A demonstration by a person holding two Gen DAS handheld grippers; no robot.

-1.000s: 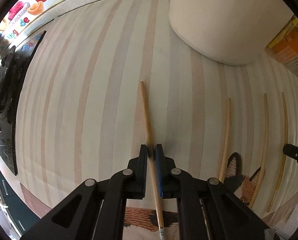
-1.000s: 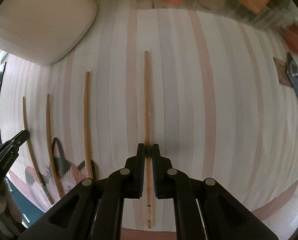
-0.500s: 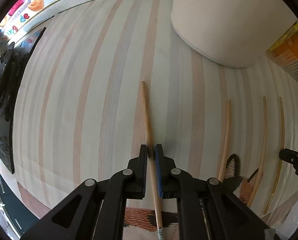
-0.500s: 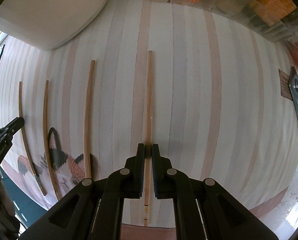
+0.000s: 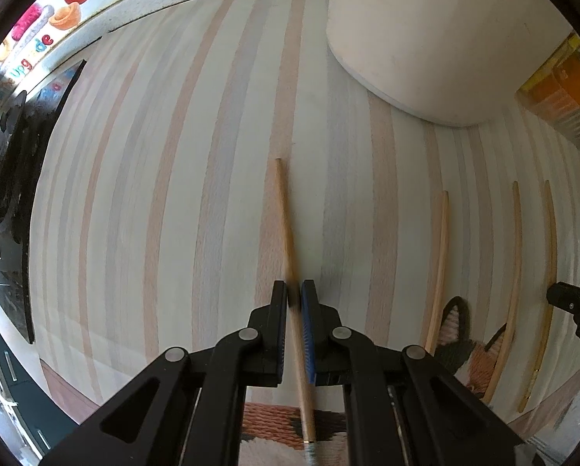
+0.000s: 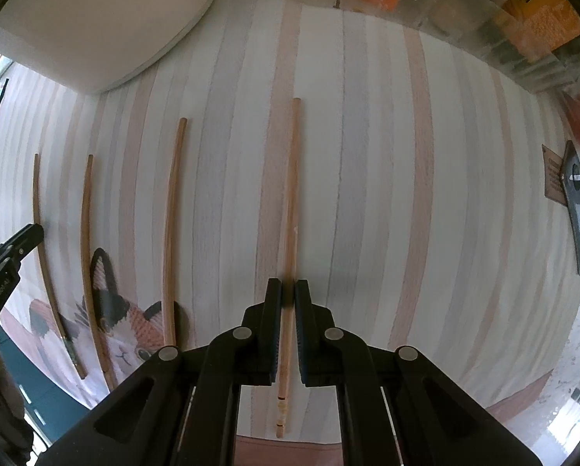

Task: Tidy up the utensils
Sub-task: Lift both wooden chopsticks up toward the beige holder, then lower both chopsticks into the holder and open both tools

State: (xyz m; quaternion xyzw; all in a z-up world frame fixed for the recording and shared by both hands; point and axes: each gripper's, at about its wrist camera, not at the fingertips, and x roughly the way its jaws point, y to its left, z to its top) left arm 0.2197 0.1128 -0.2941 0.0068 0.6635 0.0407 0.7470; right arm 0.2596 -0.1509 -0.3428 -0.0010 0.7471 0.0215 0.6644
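- Since a second ago, your left-wrist view has drifted only a little: the white container [image 5: 437, 39] sits slightly further right and the right fingers at the edge have slid down a touch.
- Left view: your left gripper [image 5: 294, 295] has its fingers clenched on a chopstick [image 5: 286, 225], which runs forward and a little left from the grip, its decorated end trailing back over the cat mat [image 5: 464, 353].
- Keep that grip firm and level; judging by the blur on the stick, any twist will swing the far tip.
- Three more chopsticks lie to the right on the striped surface [image 5: 154, 213], roughly parallel and apart; the nearest [image 5: 439, 268] is well clear of your fingers.
- Open room lies left and far-left; the container blocks the far right, and dark items [image 5: 14, 163] line the left edge.
- Right view: your right gripper [image 6: 288, 291] is likewise clamped on its own chopstick [image 6: 291, 202], pointing straight ahead, grooved end nearest you.
- Loose sticks lie to the left here; the closest one [image 6: 171, 225] rests with its near end on the cat mat.
- Wide bare surface opens to the right; the clear bins [image 6: 484, 31] bound the far edge, and a dark tool [image 6: 575, 209] sits at far right.
- Your left fingers [image 6: 25, 239] show at the left edge, so move the right stick rightward or forward, I'd judge, to avoid crossing.
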